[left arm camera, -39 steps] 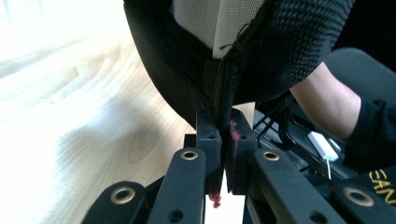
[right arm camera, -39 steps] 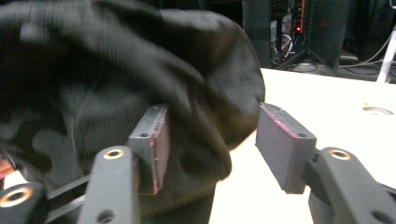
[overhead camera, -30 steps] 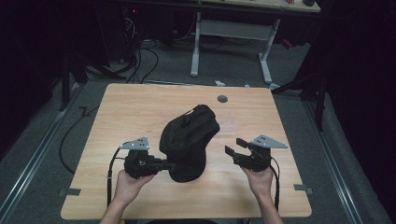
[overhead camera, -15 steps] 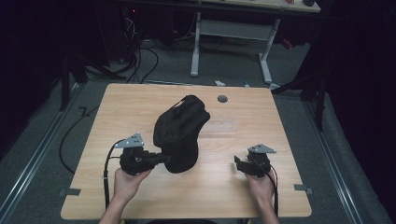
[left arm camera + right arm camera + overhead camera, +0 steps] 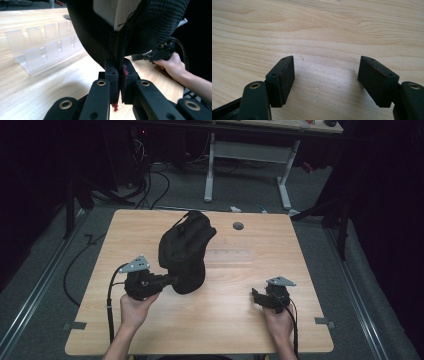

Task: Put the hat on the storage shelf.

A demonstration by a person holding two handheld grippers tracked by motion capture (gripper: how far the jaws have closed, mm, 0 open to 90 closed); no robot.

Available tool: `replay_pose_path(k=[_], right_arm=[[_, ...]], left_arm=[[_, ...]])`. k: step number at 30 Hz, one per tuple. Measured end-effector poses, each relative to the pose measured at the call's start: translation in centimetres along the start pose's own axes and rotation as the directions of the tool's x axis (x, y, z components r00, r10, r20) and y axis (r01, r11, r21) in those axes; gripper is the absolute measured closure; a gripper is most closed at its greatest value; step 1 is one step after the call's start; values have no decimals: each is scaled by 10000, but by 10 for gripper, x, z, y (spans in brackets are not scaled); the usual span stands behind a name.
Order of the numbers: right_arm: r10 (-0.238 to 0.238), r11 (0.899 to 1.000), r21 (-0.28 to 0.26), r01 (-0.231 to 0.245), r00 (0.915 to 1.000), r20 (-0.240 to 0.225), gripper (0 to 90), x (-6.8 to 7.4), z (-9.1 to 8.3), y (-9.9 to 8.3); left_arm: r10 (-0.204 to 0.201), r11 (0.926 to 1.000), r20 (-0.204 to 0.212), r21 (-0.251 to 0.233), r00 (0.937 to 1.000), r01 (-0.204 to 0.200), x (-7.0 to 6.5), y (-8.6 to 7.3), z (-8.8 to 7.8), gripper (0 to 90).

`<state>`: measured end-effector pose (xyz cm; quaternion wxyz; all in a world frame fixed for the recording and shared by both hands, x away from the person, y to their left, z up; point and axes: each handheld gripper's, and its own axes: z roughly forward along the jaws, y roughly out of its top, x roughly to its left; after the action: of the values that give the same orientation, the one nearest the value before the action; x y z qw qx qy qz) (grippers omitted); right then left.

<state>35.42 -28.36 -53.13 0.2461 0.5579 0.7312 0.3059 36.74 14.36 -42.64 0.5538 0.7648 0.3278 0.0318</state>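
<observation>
Desk (image 5: 150, 330) is lying mostly bare, with wide open wood to the right and front. Black bag (image 5: 185, 251) is standing left of centre, its long axis running from near-left up toward the far side, its near end touching the left hand-held gripper (image 5: 170, 280) — jaws clamped together on a fabric seam at the bag's bottom edge. Clear plastic rack (image 5: 42, 47) is sitting just beside the bag. Right hand-held gripper (image 5: 257, 298) is resting well apart at the near right, jaws spread, nothing between — left one nearer.
</observation>
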Motion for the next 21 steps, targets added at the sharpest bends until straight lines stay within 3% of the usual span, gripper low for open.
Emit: replay_pose_path(k=[8, 21], right_arm=[[-1, 10000, 0, 1, 10000, -15, 296, 0, 0, 0], [-37, 10000, 5, 37, 10000, -34, 296, 0, 0, 0]], left_arm=[[110, 9996, -544, -268, 9985, -125, 8, 17, -3, 861], [293, 9980, -1384, -520, 9899, -368, 17, 37, -6, 862]])
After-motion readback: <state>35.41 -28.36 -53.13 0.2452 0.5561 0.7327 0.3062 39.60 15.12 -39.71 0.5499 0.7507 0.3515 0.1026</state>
